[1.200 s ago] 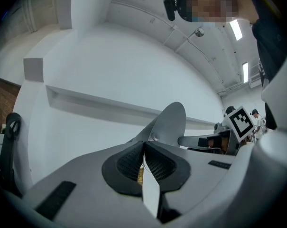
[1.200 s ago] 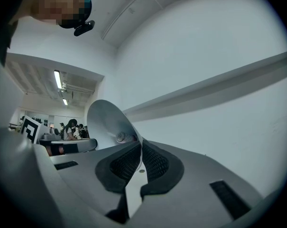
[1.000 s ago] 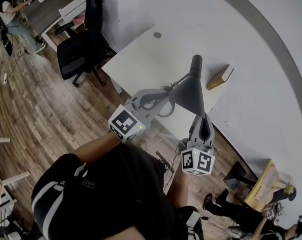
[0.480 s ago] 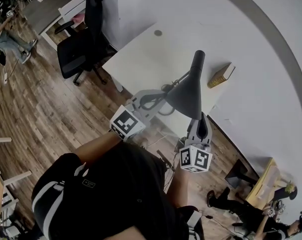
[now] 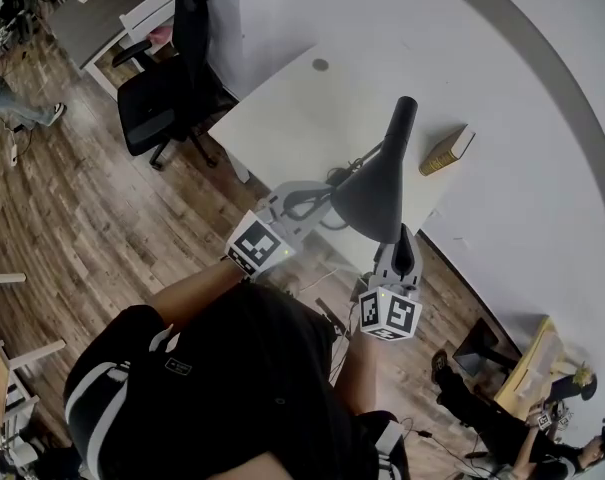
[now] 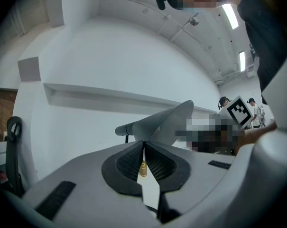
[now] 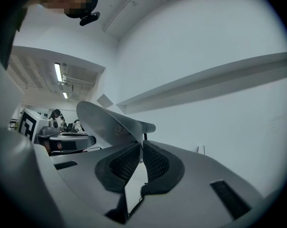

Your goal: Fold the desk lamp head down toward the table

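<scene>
The grey desk lamp's cone head (image 5: 377, 193) hangs over the near edge of the white table (image 5: 292, 108), with its neck (image 5: 404, 118) pointing away. My left gripper (image 5: 329, 194) comes in from the left, its jaws shut on the left rim of the head. My right gripper (image 5: 400, 240) holds the rim from below right; its jaws are opening slightly, with the rim still between the pads. In the left gripper view the lamp head (image 6: 164, 122) starts right at the jaw tips (image 6: 143, 146). The right gripper view shows the lamp head (image 7: 105, 120) meeting its tips (image 7: 142, 146).
A tan book (image 5: 447, 150) lies on the table by the white wall. A black office chair (image 5: 162, 98) stands at the table's left end on the wooden floor. People sit at the lower right (image 5: 502, 418).
The lamp head and both grippers have sunk a little together. The person at the upper left has moved almost out of view.
</scene>
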Available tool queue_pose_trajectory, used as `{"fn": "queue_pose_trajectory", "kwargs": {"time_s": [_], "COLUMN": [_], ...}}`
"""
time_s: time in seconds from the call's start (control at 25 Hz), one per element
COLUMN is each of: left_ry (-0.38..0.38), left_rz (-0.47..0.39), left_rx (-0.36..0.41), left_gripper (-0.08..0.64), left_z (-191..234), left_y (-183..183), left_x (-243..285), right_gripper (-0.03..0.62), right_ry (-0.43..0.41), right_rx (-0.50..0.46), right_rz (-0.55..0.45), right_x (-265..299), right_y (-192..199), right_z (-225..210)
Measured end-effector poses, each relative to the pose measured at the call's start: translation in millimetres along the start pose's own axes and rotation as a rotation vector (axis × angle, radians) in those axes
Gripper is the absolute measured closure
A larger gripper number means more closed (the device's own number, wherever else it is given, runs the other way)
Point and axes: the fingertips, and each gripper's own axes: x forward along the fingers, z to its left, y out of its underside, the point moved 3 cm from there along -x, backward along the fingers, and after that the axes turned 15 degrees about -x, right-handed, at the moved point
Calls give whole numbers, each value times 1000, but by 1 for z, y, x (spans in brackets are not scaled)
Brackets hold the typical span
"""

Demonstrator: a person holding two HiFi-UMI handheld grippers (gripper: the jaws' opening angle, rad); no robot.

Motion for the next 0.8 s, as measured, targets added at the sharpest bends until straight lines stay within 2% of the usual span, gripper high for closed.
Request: {"fn": "queue_pose_trajectory", "kwargs": {"time_s": [0.12, 0.8], "left_ry": [-4, -23], "left_rz": [5, 54], "left_rx": [26, 52], "left_gripper": [526, 526], "left_z": [2, 10], "left_y": [6, 38], "left_x": [0, 4], "right_gripper": [560, 558], "right_ry": [2, -12], "right_rx": [-12, -42], "right_rz": [7, 48], "right_x": [1, 4], "right_y": [6, 38], "right_z": [2, 6]}}
